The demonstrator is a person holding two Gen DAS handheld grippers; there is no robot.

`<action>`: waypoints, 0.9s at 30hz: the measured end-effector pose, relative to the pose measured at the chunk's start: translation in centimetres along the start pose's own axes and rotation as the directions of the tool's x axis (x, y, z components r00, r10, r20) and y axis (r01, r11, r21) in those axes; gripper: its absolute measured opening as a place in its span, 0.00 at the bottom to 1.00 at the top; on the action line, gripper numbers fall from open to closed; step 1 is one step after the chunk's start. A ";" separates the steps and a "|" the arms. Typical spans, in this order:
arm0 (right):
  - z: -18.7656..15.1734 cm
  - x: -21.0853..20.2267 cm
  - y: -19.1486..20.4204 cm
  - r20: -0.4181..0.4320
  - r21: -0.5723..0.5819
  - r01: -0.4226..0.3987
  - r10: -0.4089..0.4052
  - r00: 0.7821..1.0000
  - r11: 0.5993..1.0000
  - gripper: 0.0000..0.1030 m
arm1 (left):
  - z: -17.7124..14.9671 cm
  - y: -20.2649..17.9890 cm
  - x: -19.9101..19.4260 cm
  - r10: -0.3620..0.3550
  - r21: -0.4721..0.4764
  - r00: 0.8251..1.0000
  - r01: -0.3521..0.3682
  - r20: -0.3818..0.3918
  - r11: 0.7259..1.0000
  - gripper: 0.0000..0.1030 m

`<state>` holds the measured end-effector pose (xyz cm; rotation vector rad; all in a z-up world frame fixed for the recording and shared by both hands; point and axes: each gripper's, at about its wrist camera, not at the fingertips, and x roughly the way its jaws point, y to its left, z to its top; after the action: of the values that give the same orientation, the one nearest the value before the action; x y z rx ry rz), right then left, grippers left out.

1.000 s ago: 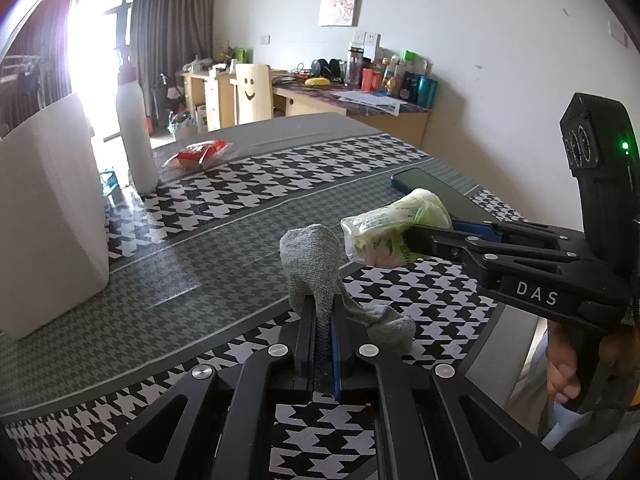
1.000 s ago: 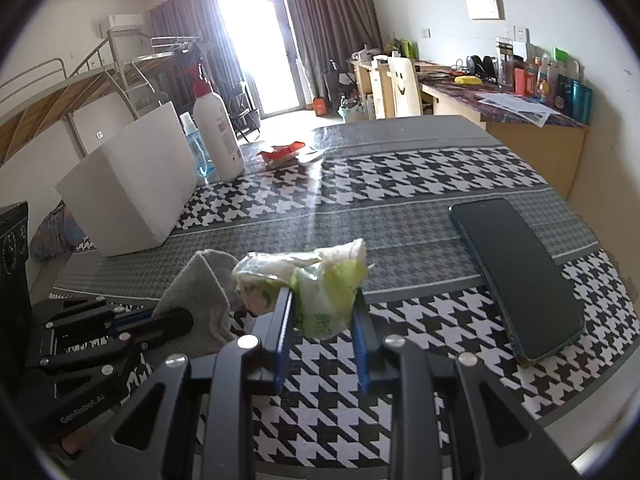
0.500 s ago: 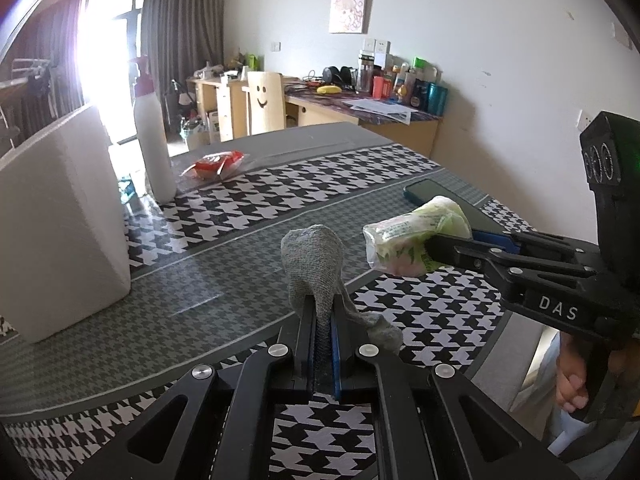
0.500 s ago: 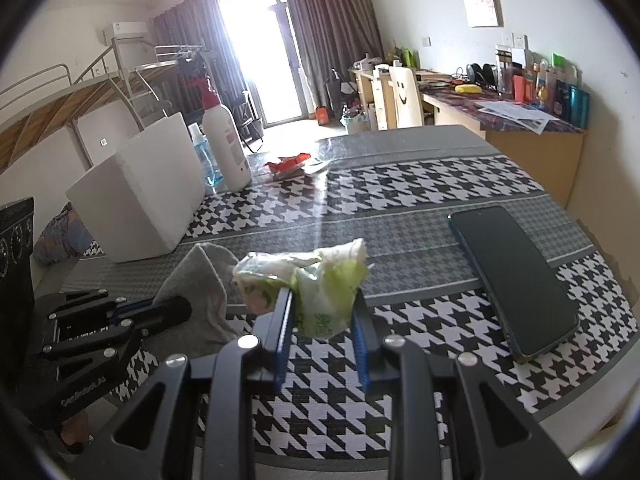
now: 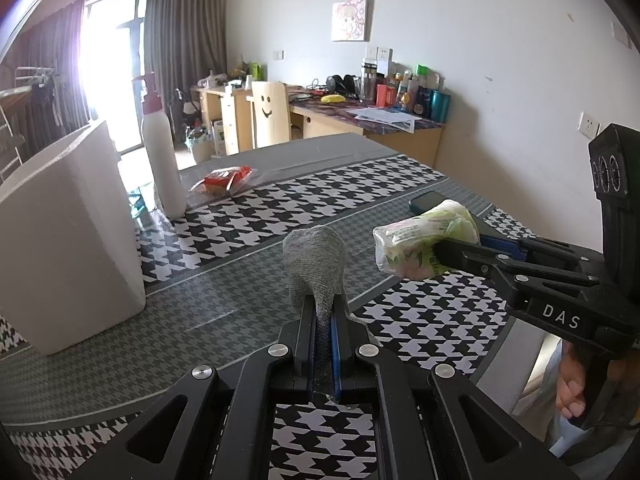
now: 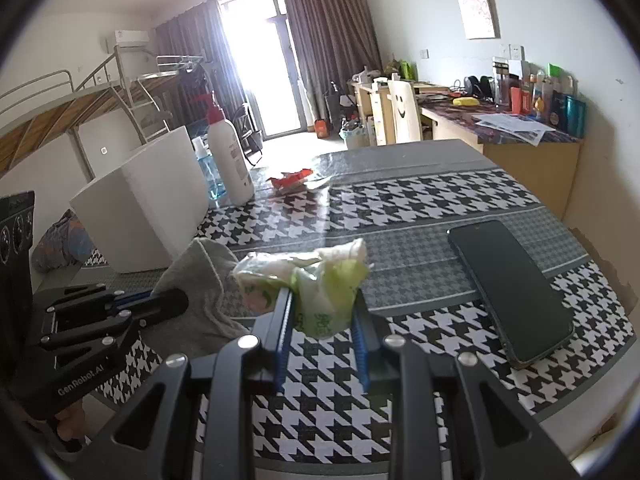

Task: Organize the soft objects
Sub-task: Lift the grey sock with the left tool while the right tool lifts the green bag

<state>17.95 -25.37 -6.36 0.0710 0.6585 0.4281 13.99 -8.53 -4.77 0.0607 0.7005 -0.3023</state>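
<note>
The grey knitted sock (image 5: 316, 264) is pinched between the fingers of the left claw (image 5: 323, 312), clenched tight on a fold so that the toe stands up above the tips while the rest droops toward the black-and-white houndstooth tabletop (image 5: 420, 312). Just beside it, the crinkled green-and-white plastic packet of soft tissue (image 6: 308, 284) is grasped across its middle by the right claw (image 6: 322, 312), both ends bulging out past the blue pads. Both items hang clear of the cloth, side by side but apart. My guess is they are being carried together so they can go into the same place.

The likeliest target is the large white foam box (image 5: 68, 236) standing on the left of the tabletop; its inside is hidden from both views, so I cannot tell what it holds. Behind it stand a tall white pump bottle with a red top (image 5: 162, 160) and a red snack wrapper (image 5: 224, 178). A dark smartphone (image 6: 512, 288) lies flat to the right.
</note>
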 end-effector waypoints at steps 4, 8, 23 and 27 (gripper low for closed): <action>0.1 -0.1 0.2 0.010 0.000 0.000 0.000 1.000 1.000 0.30 | 0.1 0.2 -0.2 0.000 0.001 1.000 0.000 0.006 1.000 0.06; 0.2 -0.1 0.5 0.021 -0.004 -0.006 0.006 1.000 1.000 0.30 | 0.3 0.4 -0.5 -0.002 0.012 1.000 0.002 0.016 1.000 0.06; 1.3 0.4 2.0 0.044 -0.018 -0.001 0.002 0.999 1.000 0.30 | 1.2 2.0 -1.5 0.018 0.024 0.998 -0.019 0.059 1.000 0.06; 1.5 0.4 2.2 0.050 -0.015 -0.001 0.002 0.999 1.000 0.30 | 1.3 2.1 -1.9 0.017 0.037 0.998 -0.019 0.066 0.999 0.06</action>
<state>18.32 -23.07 -5.00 0.0676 0.6057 0.4319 14.06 -6.23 -2.72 0.0922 0.6284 -0.2988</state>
